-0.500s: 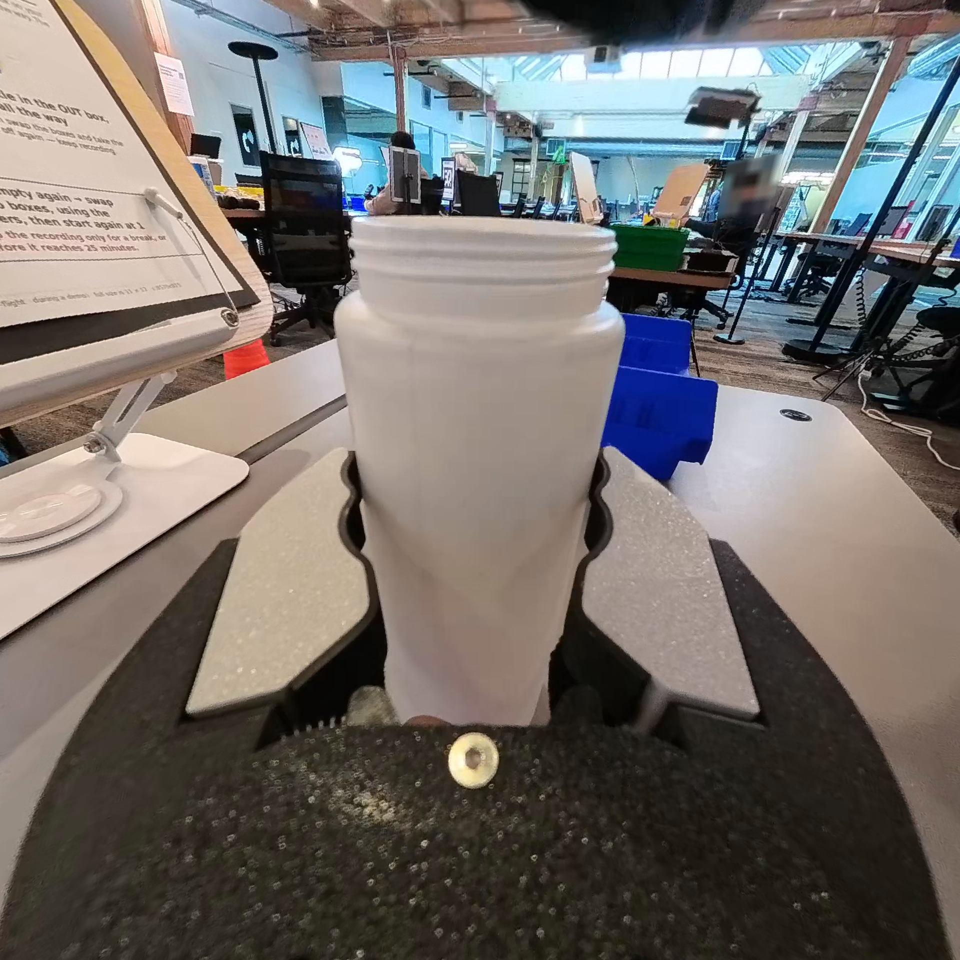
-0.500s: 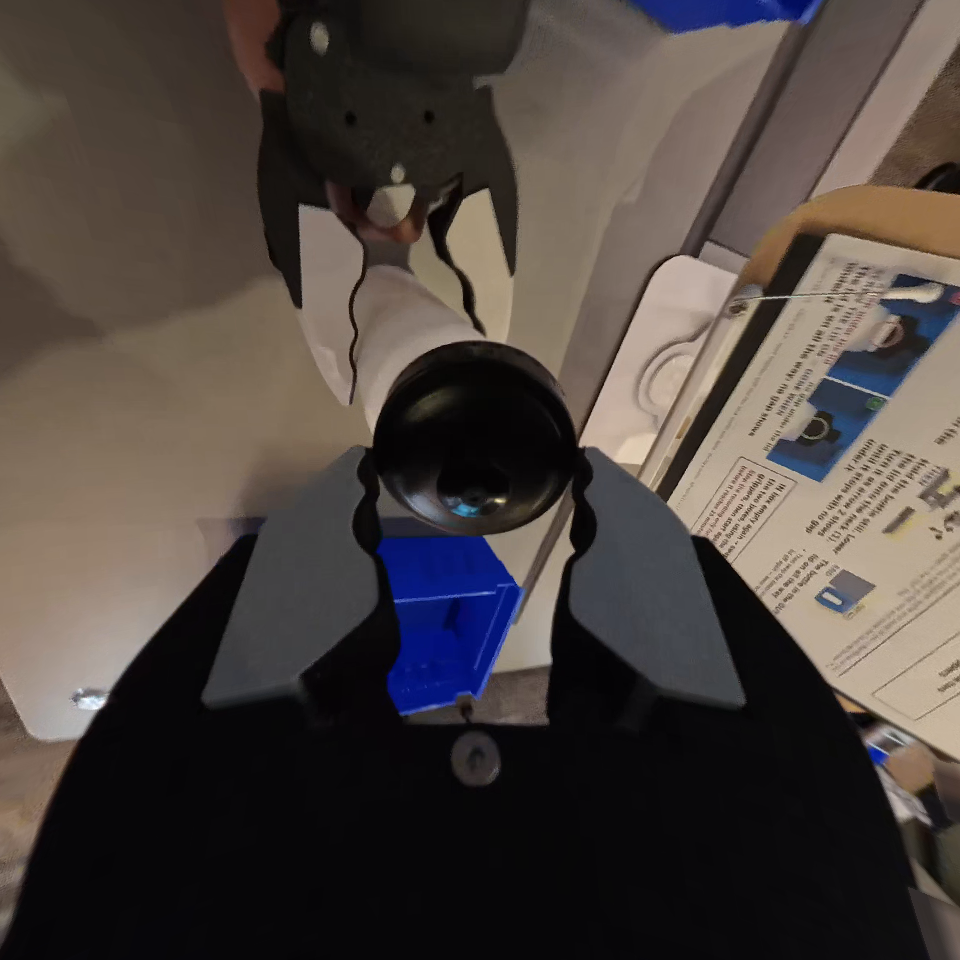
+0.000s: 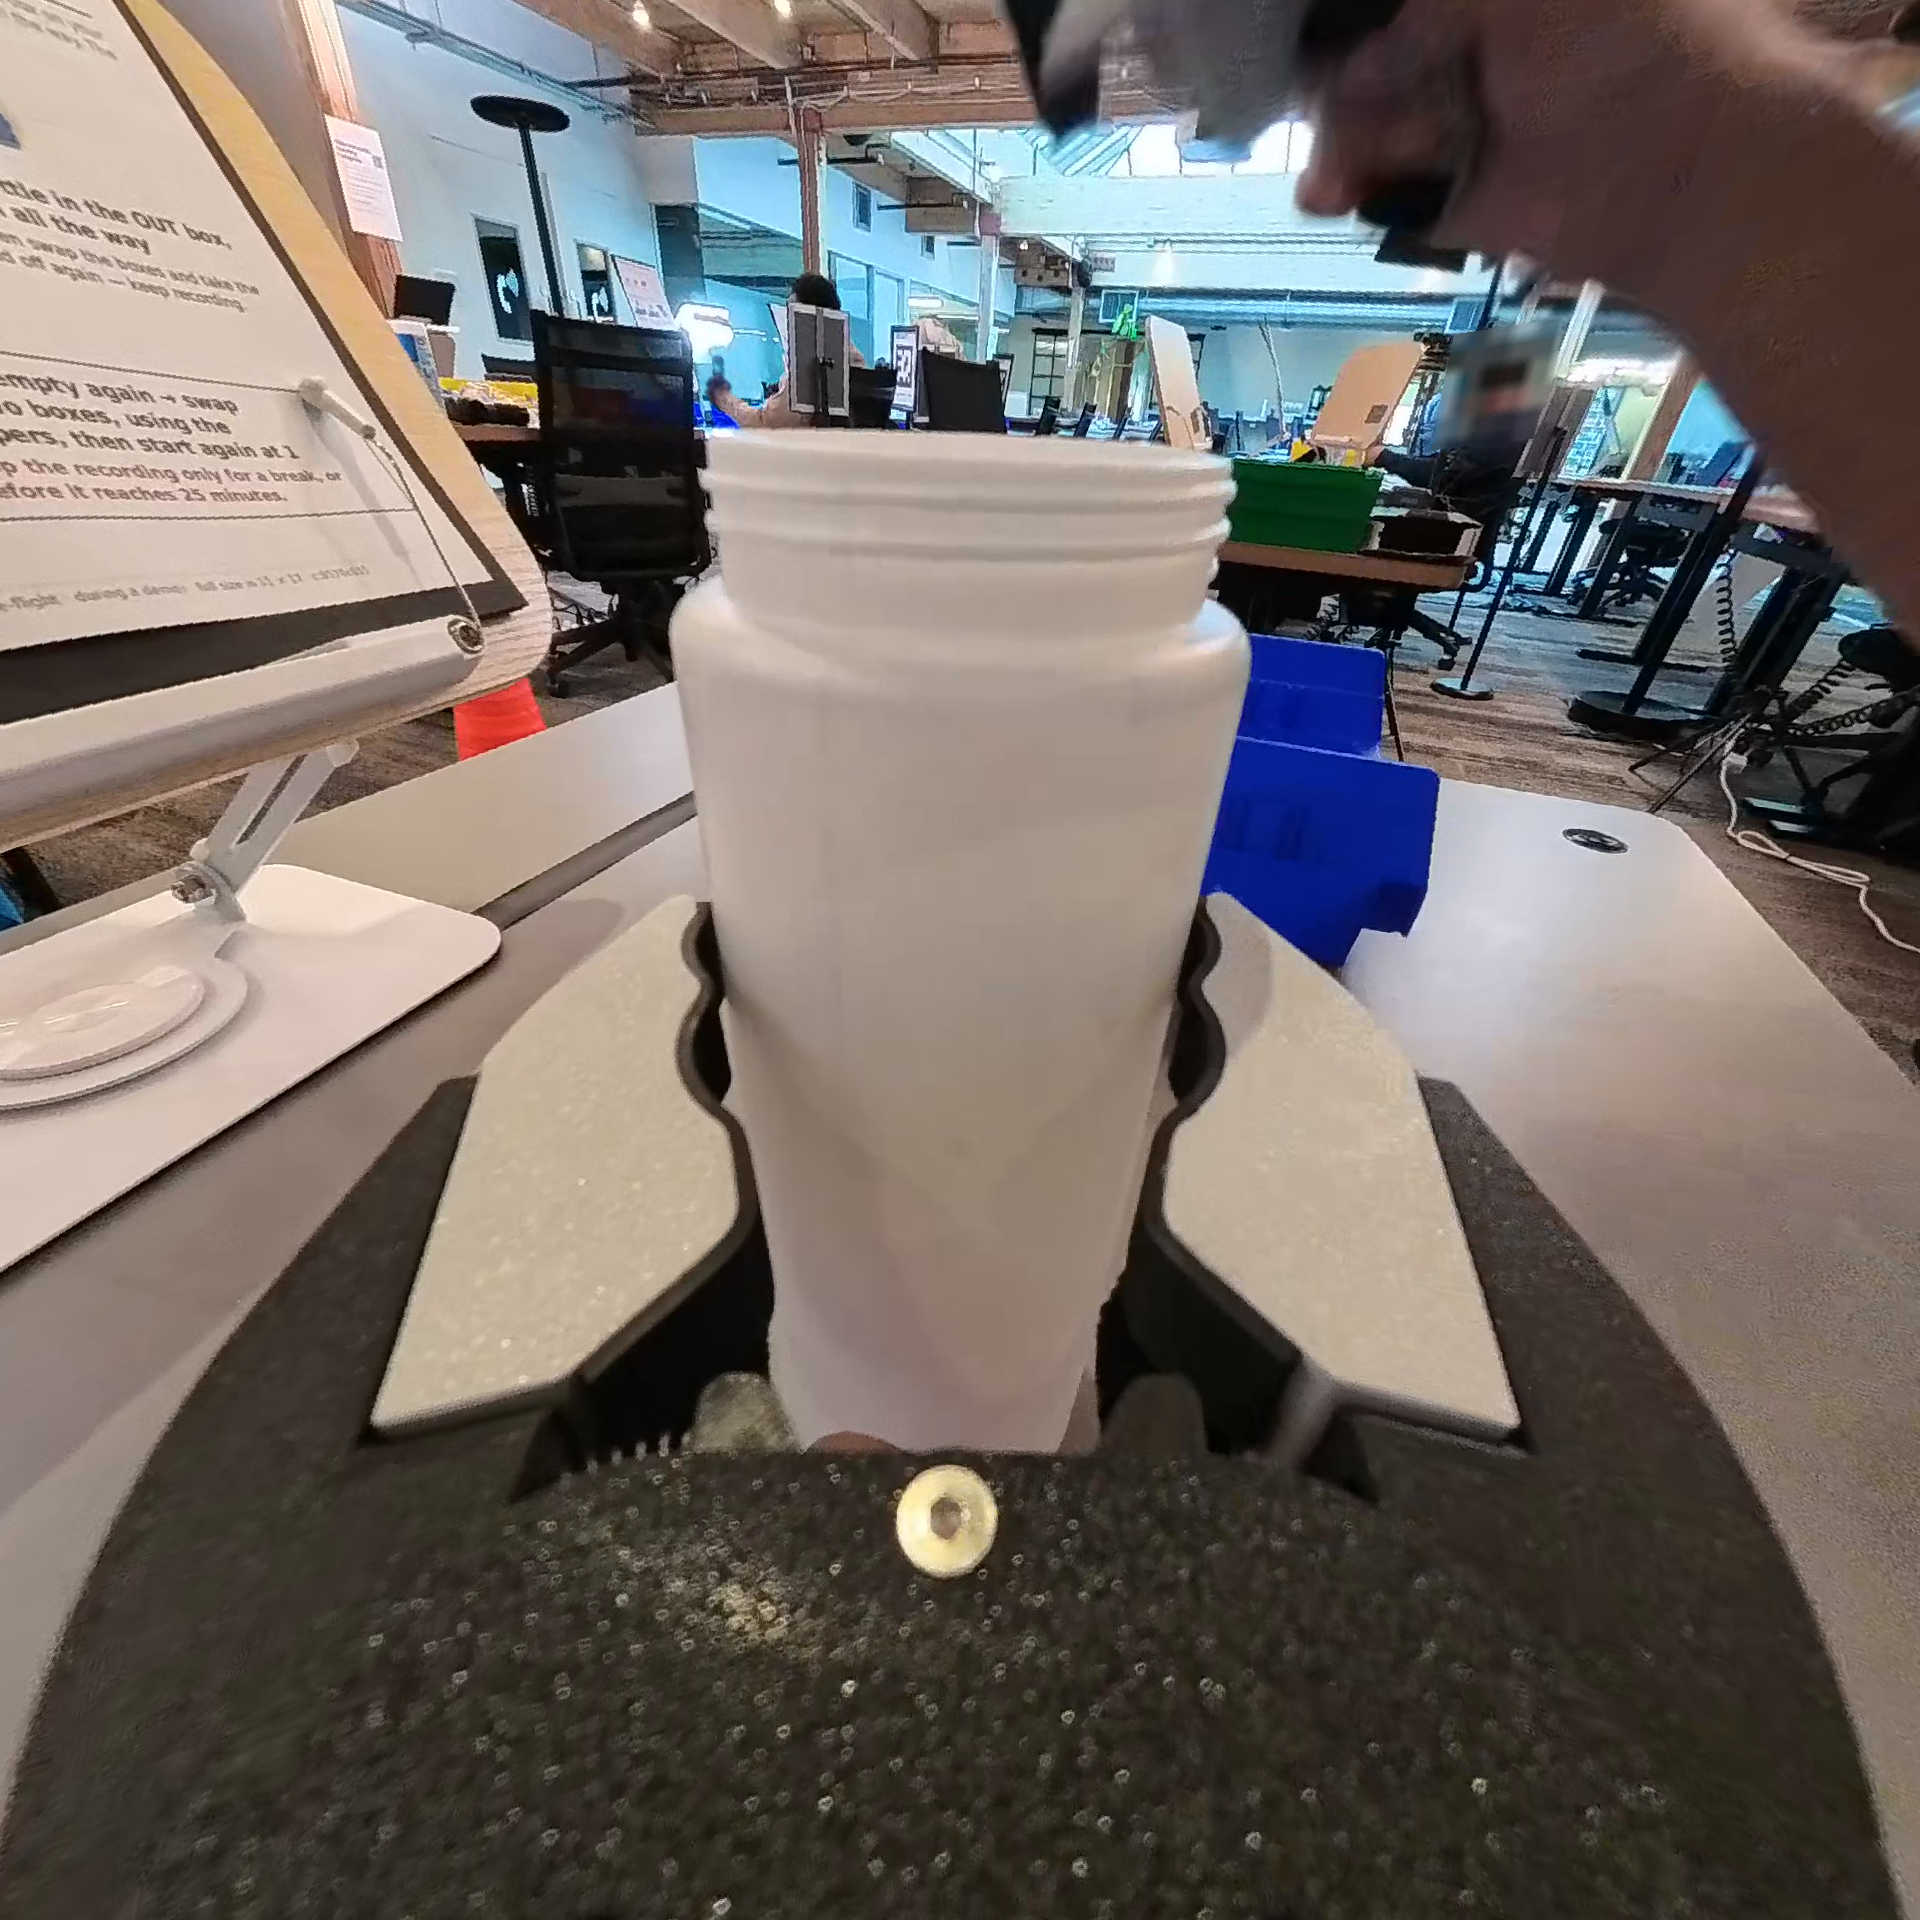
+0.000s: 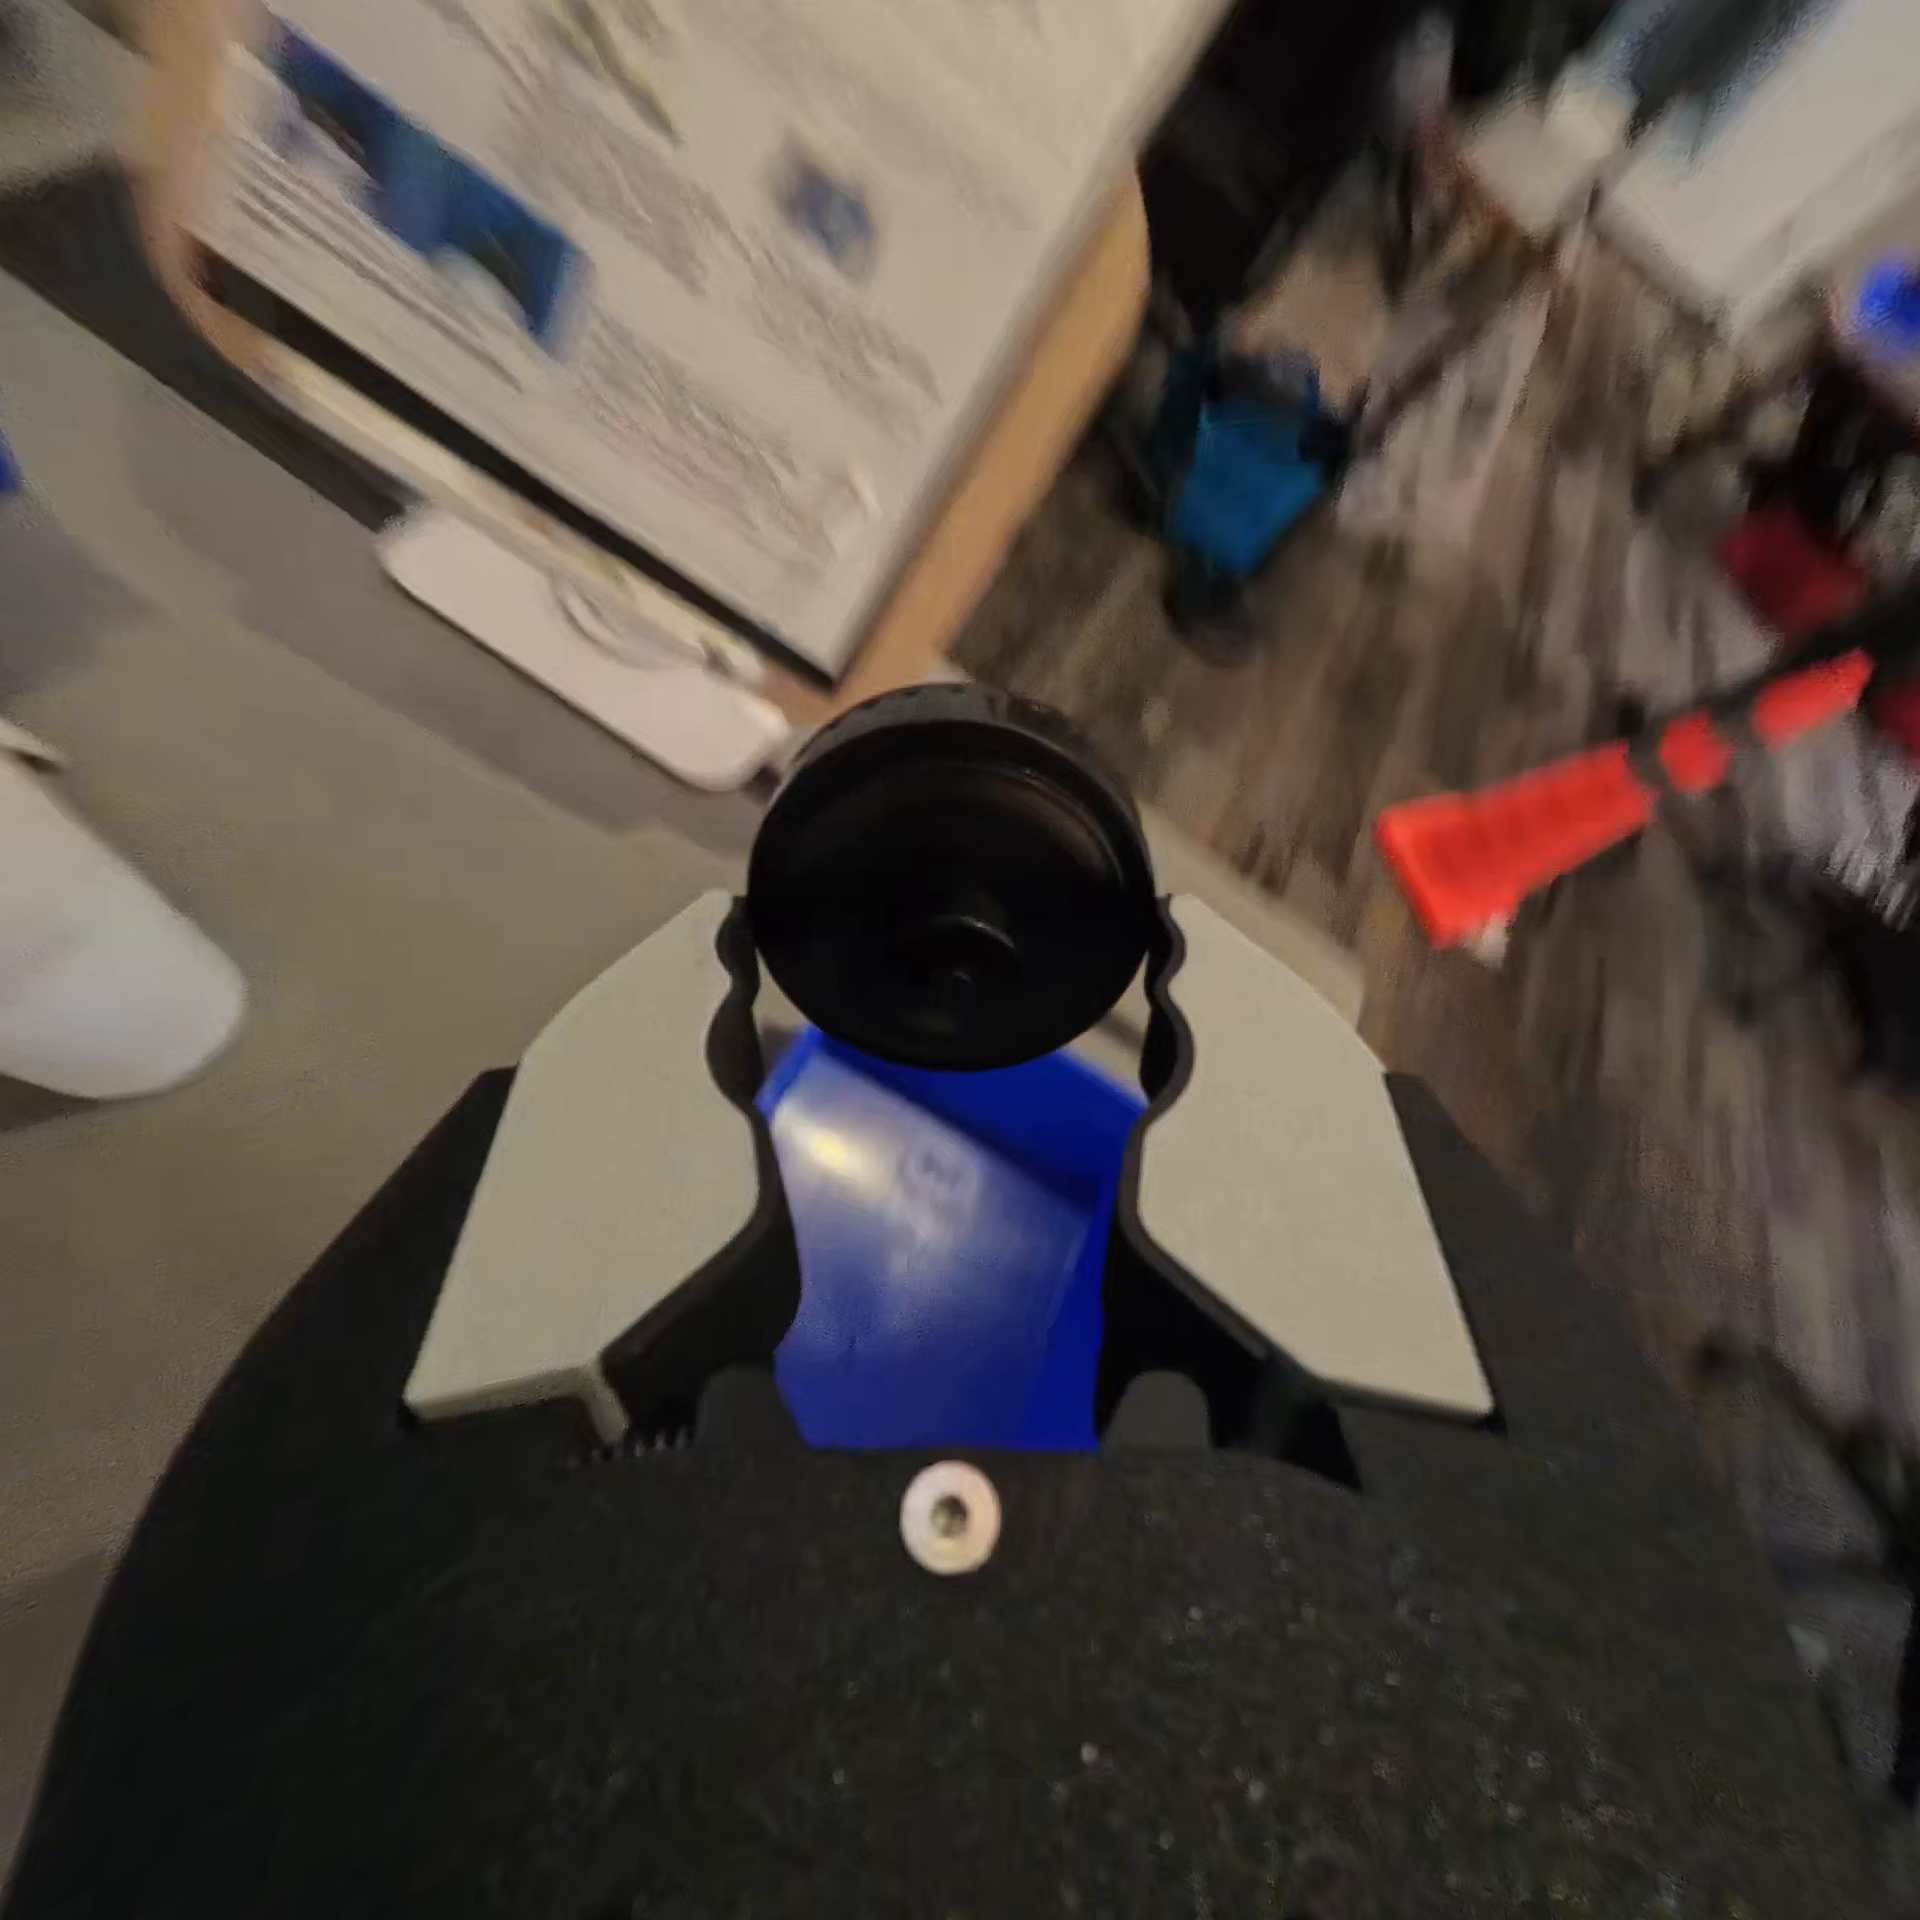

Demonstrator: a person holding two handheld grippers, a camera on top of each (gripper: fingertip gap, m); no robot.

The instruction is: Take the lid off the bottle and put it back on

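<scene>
Bottle: white bottle [image 3: 956,831], mouth bare, upright at frame centre.
Left gripper [image 3: 951,997]: spread wide, both pads pressed on the bottle's sides.
Lid: black lid [image 4: 948,894], centre of right wrist view.
Right gripper [image 4: 948,966]: fingertips clamped on the lid's rim.

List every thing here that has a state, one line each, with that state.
White bottle: upright, lid off, threaded neck bare.
Black lid: off the bottle, underside toward the camera.
Left tongs: clamped on the bottle's body.
Right tongs: clamped on the lid's rim.
Blue bin: on the table behind the bottle; contents hidden.
Instruction board: propped tilted on its white stand.
</scene>
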